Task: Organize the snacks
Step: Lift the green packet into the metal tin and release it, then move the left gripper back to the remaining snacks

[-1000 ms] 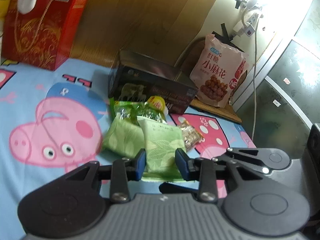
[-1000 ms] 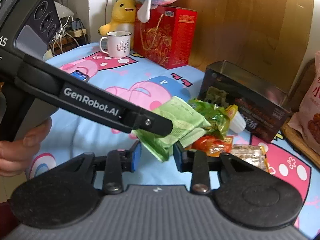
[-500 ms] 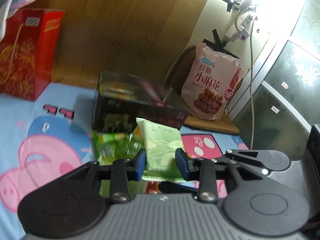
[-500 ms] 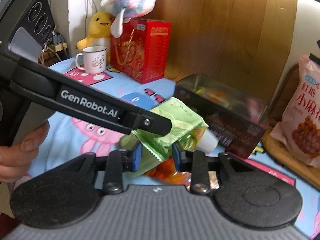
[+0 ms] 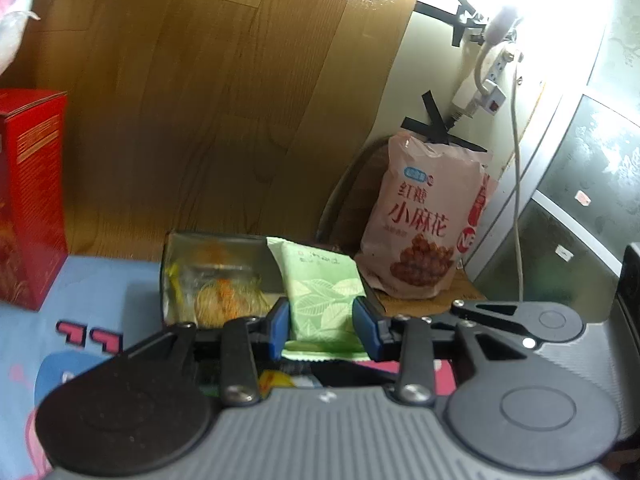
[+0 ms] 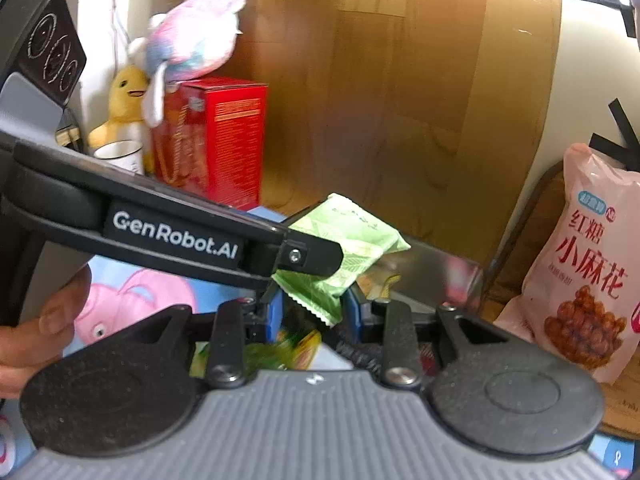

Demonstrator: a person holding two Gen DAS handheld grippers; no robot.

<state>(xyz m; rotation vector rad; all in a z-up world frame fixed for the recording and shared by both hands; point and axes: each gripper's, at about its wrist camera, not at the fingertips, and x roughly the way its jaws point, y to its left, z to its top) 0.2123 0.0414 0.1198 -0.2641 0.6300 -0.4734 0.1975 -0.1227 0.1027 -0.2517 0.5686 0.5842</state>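
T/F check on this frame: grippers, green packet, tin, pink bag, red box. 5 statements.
1. The left gripper is shut on a green snack packet. True.
2. The right gripper also grips a packet. False: its blue pads stand apart, clamping nothing.
3. The open metal tin already holds snacks. True.
4. The pink snack bag lies flat inside the tin. False: it stands upright beside the tin, against the wall.
5. A plush toy sits on the red gift box. True.
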